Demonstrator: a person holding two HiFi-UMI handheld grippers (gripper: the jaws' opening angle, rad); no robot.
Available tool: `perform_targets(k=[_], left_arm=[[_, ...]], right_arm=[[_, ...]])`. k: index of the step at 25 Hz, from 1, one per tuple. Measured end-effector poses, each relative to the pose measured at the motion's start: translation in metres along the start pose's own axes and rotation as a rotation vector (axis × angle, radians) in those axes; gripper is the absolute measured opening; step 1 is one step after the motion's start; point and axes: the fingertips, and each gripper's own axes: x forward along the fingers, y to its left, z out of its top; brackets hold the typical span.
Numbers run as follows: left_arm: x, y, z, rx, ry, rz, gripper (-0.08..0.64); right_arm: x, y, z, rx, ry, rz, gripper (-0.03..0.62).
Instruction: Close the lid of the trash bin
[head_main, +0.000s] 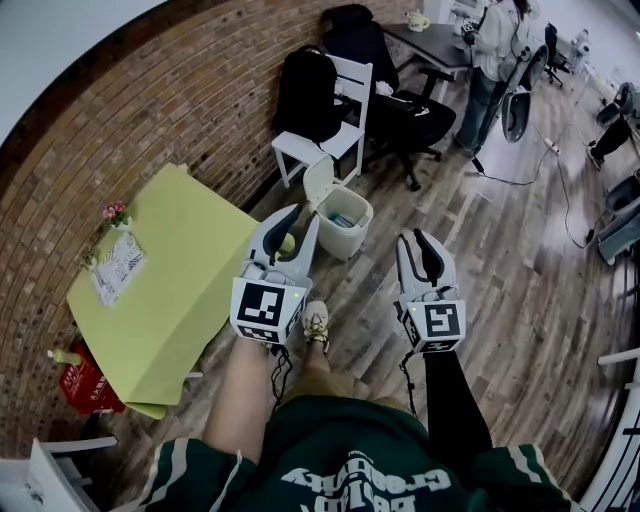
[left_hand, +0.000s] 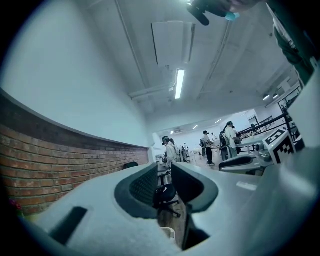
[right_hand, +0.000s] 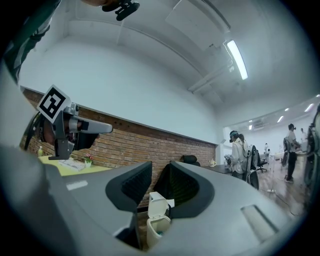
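Note:
A cream trash bin (head_main: 350, 225) stands on the wood floor with its lid (head_main: 318, 183) swung up and upright at the back. In the head view my left gripper (head_main: 298, 225) hovers just left of the bin, short of it, and my right gripper (head_main: 420, 245) is off to the bin's right, further back. Both point level. The left gripper view has its jaws (left_hand: 162, 187) a little apart with nothing between them, and the bin's rim (left_hand: 167, 233) shows low in the gap. In the right gripper view the jaws (right_hand: 160, 187) are also apart and empty, framing the distant bin (right_hand: 156, 222) and raised lid (right_hand: 156, 204).
A yellow-green table (head_main: 170, 270) is at the left against the brick wall (head_main: 150, 110). Behind the bin stand a white chair (head_main: 340, 120) with a black backpack (head_main: 305, 90) and a black office chair (head_main: 415, 120). A person (head_main: 495, 50) stands farther back. My shoe (head_main: 316, 322) is near the bin.

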Motion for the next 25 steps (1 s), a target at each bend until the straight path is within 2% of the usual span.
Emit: perform_targets(k=[12, 14, 22, 25], left_arm=[[0.086, 0.084, -0.026, -0.017, -0.009, -0.04, 0.092], [0.101, 0.102, -0.029, -0.019, -0.008, -0.044, 0.092], [0.165, 0.168, -0.046, -0.029, 0.001, -0.054, 0.092], [0.19, 0.196, -0.048, -0.063, -0.002, -0.06, 0.091]], right_arm=[[0.114, -0.011, -0.013, -0.05, 0.027, 0.014, 0.14], [0.135, -0.013, -0.014, -0.054, 0.035, 0.015, 0.177], [0.218, -0.025, -0.017, -0.034, 0.045, -0.006, 0.178], [0.251, -0.027, -0.017, -0.043, 0.055, -0.008, 0.178]])
